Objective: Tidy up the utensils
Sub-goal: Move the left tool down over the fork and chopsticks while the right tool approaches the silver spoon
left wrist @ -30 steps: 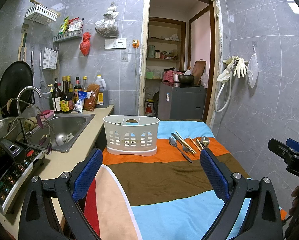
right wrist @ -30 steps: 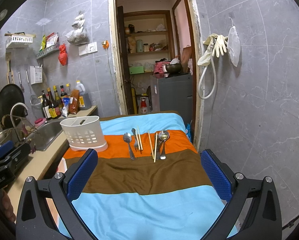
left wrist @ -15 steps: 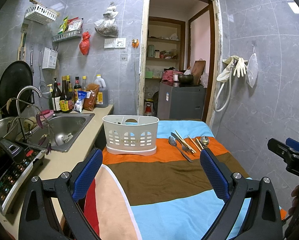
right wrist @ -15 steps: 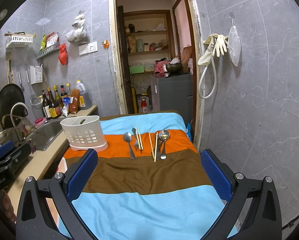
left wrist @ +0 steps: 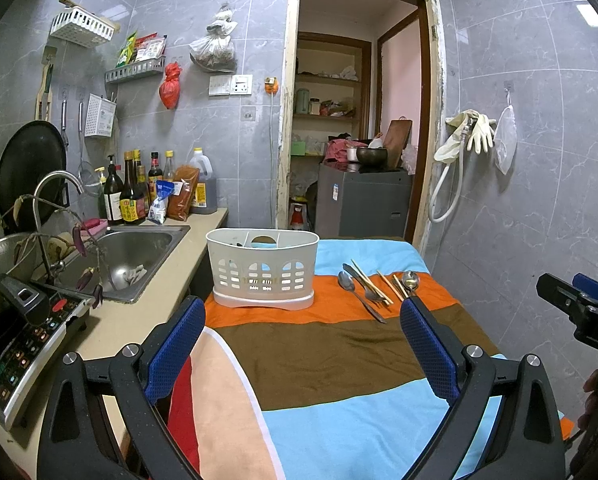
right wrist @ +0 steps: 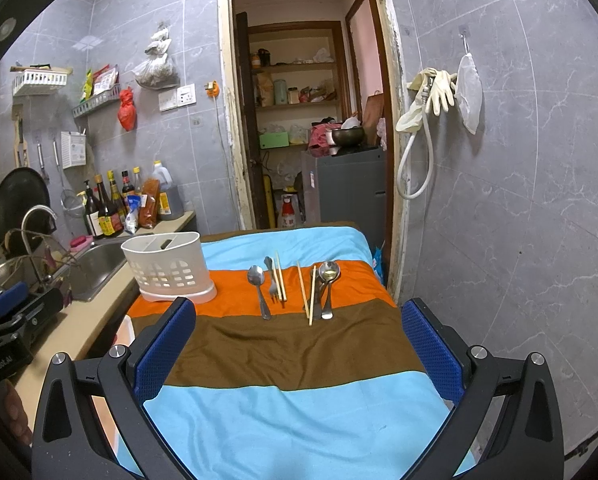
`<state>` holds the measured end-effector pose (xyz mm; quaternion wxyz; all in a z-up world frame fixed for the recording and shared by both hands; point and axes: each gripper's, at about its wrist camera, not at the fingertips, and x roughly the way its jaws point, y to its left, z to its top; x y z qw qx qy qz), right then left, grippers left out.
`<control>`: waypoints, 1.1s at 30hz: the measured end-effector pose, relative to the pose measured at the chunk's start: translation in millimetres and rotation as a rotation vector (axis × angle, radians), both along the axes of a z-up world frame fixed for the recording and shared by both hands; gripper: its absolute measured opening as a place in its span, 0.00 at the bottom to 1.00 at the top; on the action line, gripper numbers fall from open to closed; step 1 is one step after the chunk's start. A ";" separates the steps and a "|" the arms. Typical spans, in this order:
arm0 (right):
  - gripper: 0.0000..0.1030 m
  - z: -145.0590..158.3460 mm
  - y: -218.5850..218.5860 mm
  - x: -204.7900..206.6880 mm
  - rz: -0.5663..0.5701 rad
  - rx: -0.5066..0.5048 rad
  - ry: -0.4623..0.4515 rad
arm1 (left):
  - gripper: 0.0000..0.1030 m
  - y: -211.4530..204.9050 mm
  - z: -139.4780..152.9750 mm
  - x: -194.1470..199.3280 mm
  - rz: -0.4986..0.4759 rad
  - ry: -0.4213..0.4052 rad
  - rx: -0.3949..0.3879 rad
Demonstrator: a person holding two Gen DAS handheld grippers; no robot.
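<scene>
Both grippers are held wide open and empty above the near end of the striped cloth [right wrist: 283,408], and against the views from a second ago almost nothing has changed: the left gripper [left wrist: 301,344] and right gripper [right wrist: 299,342] sit in the same pose, and no utensil has shifted. That suggests the task has not properly begun; the person appears to be pausing before a first reach.

Further out, on the orange band, the utensils lie in a loose row. From the right wrist view there is a spoon [right wrist: 257,288], then a fork [right wrist: 272,278] with a pair of chopsticks [right wrist: 281,276] just beside it, then a second pair of chopsticks [right wrist: 307,290] and two more spoons [right wrist: 328,284] close together, one partly under the other. To their left stands the white utensil holder [left wrist: 262,270], upright on its drip tray, well apart from the row; something dark shows in one compartment, too small to identify.

Every piece on the cloth is yet to be moved into the holder, so a first pick is likely due.
</scene>
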<state>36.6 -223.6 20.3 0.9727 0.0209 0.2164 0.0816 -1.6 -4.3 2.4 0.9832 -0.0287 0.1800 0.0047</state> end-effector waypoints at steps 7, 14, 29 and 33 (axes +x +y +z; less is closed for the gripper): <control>1.00 5.0 6.5 0.7 0.007 -0.007 -0.034 | 0.93 0.8 0.1 6.8 -0.014 -0.019 0.006; 1.00 16.5 9.9 11.9 -0.005 -0.033 -0.077 | 0.93 3.4 8.4 25.7 -0.035 -0.068 0.013; 1.00 13.5 -28.7 78.0 -0.033 -0.078 -0.066 | 0.93 -32.9 0.3 111.8 -0.107 0.015 -0.036; 1.00 0.3 -40.2 115.8 -0.022 -0.085 -0.038 | 0.93 -48.1 -6.5 146.8 -0.110 -0.001 -0.032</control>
